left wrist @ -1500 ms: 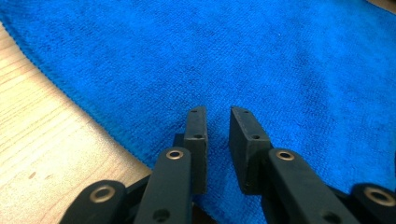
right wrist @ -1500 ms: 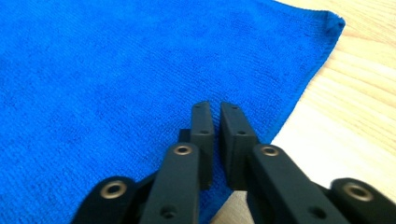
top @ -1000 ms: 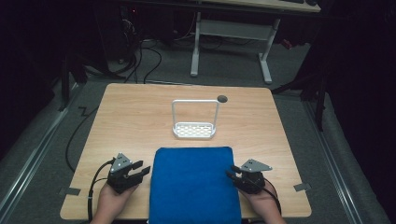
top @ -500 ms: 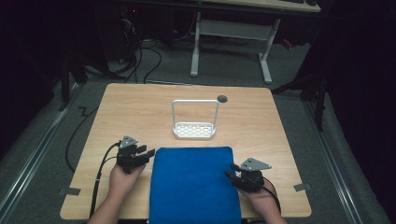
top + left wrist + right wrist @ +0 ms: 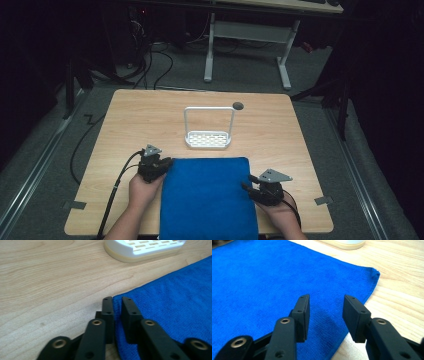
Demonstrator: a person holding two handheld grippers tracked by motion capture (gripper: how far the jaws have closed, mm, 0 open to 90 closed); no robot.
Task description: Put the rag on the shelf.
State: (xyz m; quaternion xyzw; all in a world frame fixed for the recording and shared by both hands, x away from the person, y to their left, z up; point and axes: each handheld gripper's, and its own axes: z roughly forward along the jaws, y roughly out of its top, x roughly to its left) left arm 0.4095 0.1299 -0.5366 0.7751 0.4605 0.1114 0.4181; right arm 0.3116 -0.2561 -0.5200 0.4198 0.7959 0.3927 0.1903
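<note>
Since a second ago our left gripper [image 5: 164, 165] has slid in from the near left of the table [image 5: 150, 115] to the far left corner of the blue towel [image 5: 207, 195], and its jaws have just been closing — in the left gripper view they stand almost together with the towel's corner edge [image 5: 117, 302] in the narrow gap, though we cannot tell whether the pads truly pinch it. Our right gripper [image 5: 248, 186] sits at the towel's right edge, nearer to us, and its jaws have just been opening; in the right gripper view they stand well apart over the cloth's border [image 5: 329, 325], holding nothing (the right one hangs above bare wood). Our towel lies flat on the near middle of the table, between both hands. Beyond it stands a white perforated tray [image 5: 208, 139] with a tall wire handle — apart from the towel's far edge — and farther still a small dark round hole [image 5: 238, 105] in the tabletop.
</note>
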